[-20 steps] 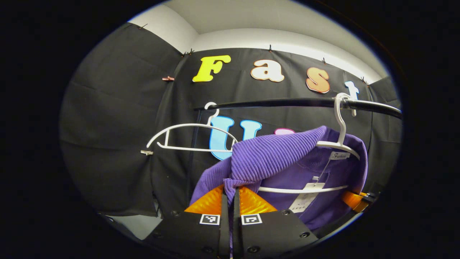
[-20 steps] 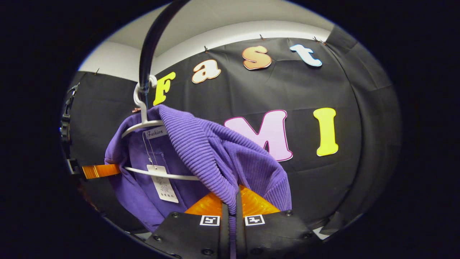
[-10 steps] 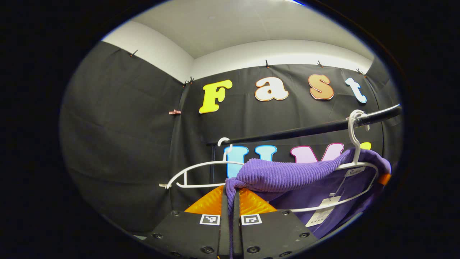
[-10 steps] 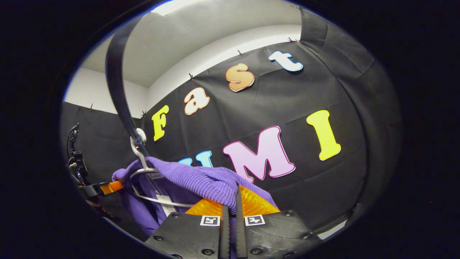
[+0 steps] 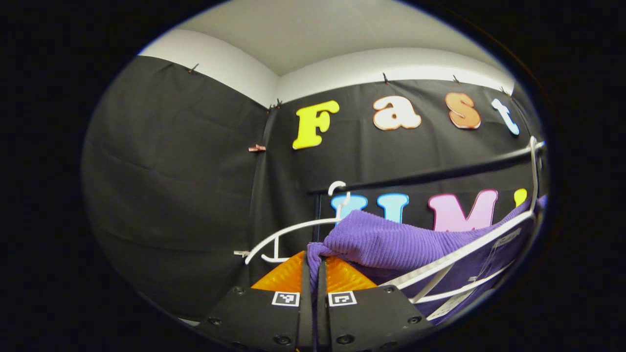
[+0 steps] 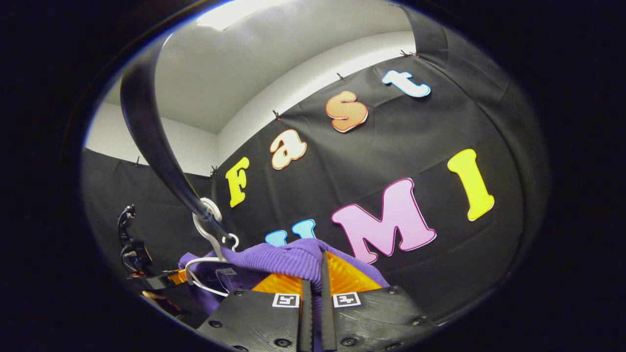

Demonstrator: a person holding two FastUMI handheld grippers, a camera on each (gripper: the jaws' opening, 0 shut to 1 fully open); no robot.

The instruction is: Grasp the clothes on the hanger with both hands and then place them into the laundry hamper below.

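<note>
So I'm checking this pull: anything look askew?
Yes: the white hanger in the purple sweater hangs steeply tilted off the black rail, while both grippers pinch the knit.

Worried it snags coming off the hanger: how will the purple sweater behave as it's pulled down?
Probably floppy: the sweater bunches where the left tool pinches it. Its ribbed knit likely stretches before sliding. The thin hanger may tilt along.
</note>
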